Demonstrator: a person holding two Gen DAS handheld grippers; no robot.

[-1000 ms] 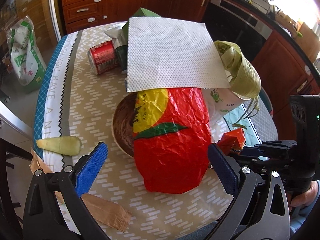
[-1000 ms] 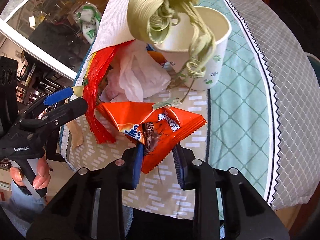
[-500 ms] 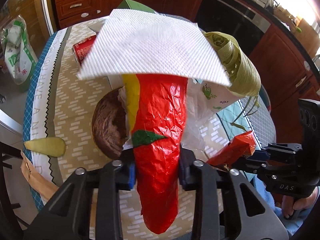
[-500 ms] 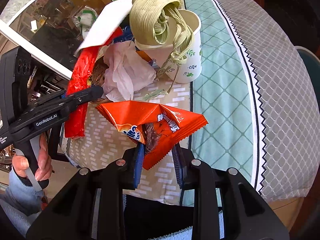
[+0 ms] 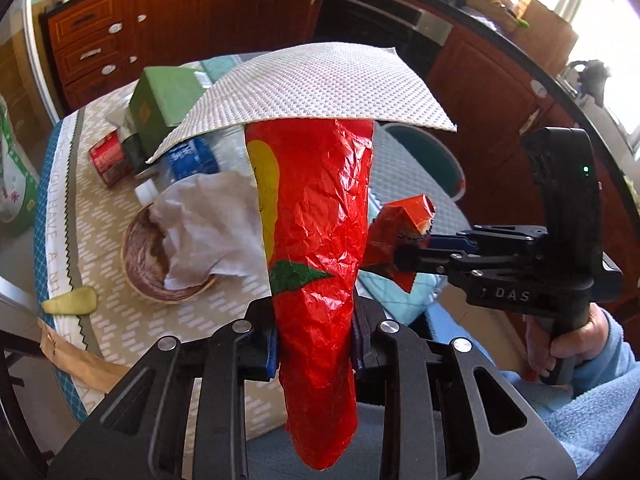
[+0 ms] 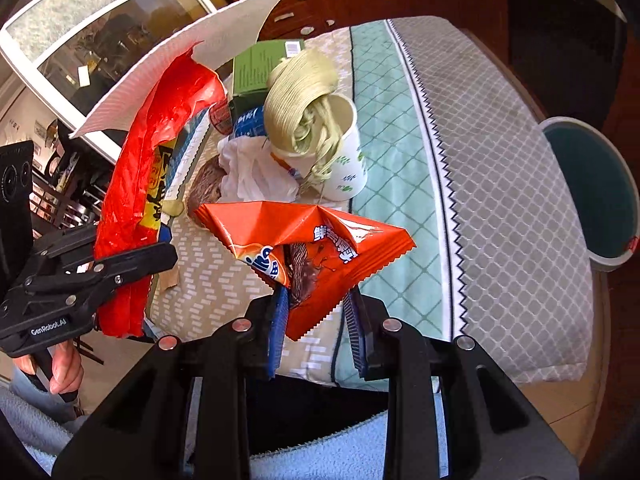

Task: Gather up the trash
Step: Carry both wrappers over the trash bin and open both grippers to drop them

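Note:
My left gripper (image 5: pixel 314 336) is shut on a red and yellow plastic bag (image 5: pixel 316 216) and holds it up off the table, with a white paper towel (image 5: pixel 316 84) lying on the bag's top. In the right wrist view the bag (image 6: pixel 140 184) and towel (image 6: pixel 188 64) hang at the left. My right gripper (image 6: pixel 316 312) is shut on an orange snack wrapper (image 6: pixel 316 248), held above the table's near edge. The wrapper also shows in the left wrist view (image 5: pixel 400 236). A teal waste bin (image 6: pixel 592 192) stands on the floor right of the table.
On the table are a paper cup with pale green raffia (image 6: pixel 320 136), a brown bowl with crumpled white paper (image 5: pixel 188 240), a red can (image 5: pixel 108 156), a green box (image 5: pixel 164 96), a blue packet (image 5: pixel 192 158) and a green peel (image 5: pixel 70 302). Wooden cabinets (image 5: pixel 160 12) stand behind.
My left gripper closed on the red bag and lifted it with the paper towel. My right gripper raised the orange wrapper and drew it back toward the table's near edge.

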